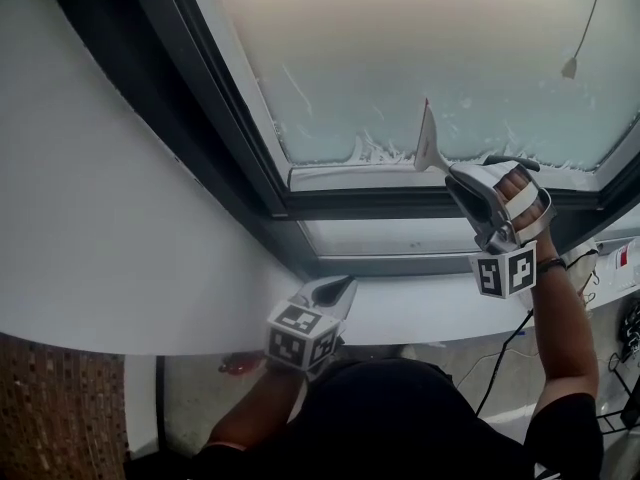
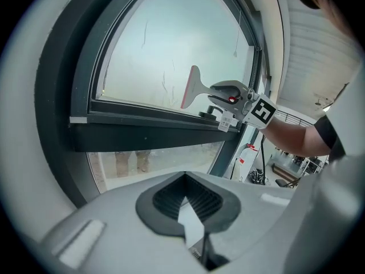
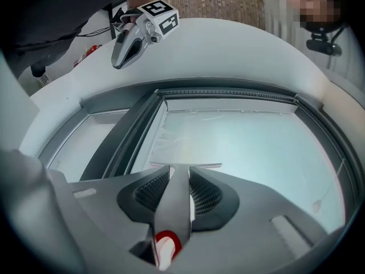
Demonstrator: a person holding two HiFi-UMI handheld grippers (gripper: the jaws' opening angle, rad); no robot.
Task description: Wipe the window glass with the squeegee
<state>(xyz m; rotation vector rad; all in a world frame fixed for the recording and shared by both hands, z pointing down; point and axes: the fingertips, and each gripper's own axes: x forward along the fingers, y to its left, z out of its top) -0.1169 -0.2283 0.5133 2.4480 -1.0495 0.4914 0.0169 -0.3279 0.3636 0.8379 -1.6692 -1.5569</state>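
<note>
Glass (image 1: 420, 48): misted pale pane, with a ragged white line of suds (image 1: 372, 152) along its lower edge
Squeegee (image 1: 428, 140): blade laid against the pane just above the suds, close to the bottom rail of the frame; the grey handle runs back toward the person
Right tongs (image 3: 177, 178): clamped on the squeegee handle (a red patch shows at the handle's near end), held up at the foot of the pane by the person's hand (image 1: 520, 193)
Left tongs (image 1: 345, 286): together, nothing between them, low by the sill and well apart from the squeegee; whether they touch the sill cannot be told
Frame (image 1: 250, 158): dark, with a second, clearer pane (image 1: 390, 236) under its crossbar
Sill (image 1: 440, 308): white, curving below the window
Cord (image 1: 570, 66): thin, with a small pull, hanging before the glass at the upper right
</note>
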